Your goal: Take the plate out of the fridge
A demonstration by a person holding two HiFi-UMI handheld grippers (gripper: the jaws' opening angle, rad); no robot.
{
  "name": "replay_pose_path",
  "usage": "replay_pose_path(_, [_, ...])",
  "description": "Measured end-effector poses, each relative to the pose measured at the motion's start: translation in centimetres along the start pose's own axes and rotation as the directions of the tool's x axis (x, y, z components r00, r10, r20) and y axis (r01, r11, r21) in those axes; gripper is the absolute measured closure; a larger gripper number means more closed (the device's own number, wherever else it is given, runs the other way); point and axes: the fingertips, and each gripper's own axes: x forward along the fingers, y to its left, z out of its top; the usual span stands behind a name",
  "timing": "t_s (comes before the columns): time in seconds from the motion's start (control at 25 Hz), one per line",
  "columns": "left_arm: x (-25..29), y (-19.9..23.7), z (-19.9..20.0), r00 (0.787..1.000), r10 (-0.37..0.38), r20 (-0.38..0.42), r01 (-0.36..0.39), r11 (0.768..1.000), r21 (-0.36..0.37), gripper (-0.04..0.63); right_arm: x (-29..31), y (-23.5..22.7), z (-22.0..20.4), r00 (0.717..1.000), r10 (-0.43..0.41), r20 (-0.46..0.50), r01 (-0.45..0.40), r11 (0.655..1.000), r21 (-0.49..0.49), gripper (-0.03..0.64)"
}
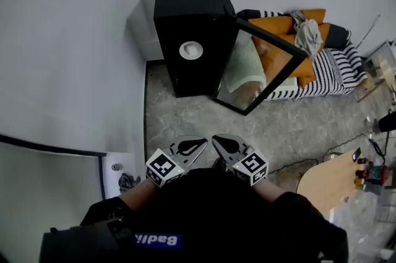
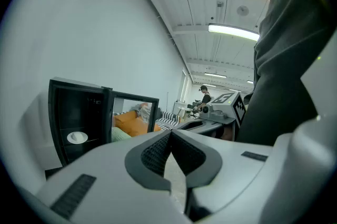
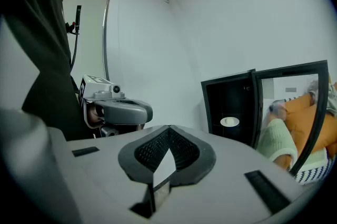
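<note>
A small black fridge (image 1: pixel 189 33) stands on the floor against the white wall, its glass door (image 1: pixel 260 67) swung open to the right. A white plate (image 1: pixel 191 49) rests on a shelf inside; it also shows as a white plate (image 2: pixel 77 137) in the left gripper view and a white plate (image 3: pixel 229 122) in the right gripper view. My left gripper (image 1: pixel 195 145) and right gripper (image 1: pixel 224 143) are held side by side close to my body, well short of the fridge. Both have their jaws together with nothing between them.
A sofa (image 1: pixel 322 64) with orange cushions and striped cover stands behind the open door. A round wooden table (image 1: pixel 331 184) with small items is at the right. Cables (image 1: pixel 309 163) lie on the floor. A white panel (image 1: pixel 55 175) is at the left.
</note>
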Motion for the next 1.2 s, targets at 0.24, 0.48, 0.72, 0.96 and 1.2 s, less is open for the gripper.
replay_pose_path(0.24, [0.1,0.1,-0.1,1.000,0.000,-0.003,0.000,1.000,0.002,0.589,0.0,-0.1,0.0,1.000,0.001,-0.003,-0.001,1.000,-0.002,0.607])
replay_pose_path(0.48, [0.3,0.5,0.1,1.000,0.006,0.000,-0.006,1.000,-0.004,0.589,0.3,-0.4,0.1,1.000,0.020,-0.006,-0.020,1.000,0.006,0.607])
replay_pose_path(0.72, [0.7,0.9,0.4,1.000,0.021,0.005,-0.021,1.000,-0.010,0.589,0.5,-0.4,0.3,0.998,0.070,-0.004,-0.070,0.997,0.019,0.607])
replay_pose_path(0.96, [2.2,0.9,0.9,0.999,0.031,0.014,-0.031,0.999,-0.024,0.589,-0.2,-2.0,0.8,0.996,0.086,0.018,-0.087,0.996,0.023,0.607])
replay_pose_path(1.2, [4.6,0.8,1.5,0.997,0.074,0.015,-0.073,0.997,-0.027,0.589,-1.4,-3.6,1.1,0.988,0.153,0.034,-0.153,0.988,-0.002,0.607])
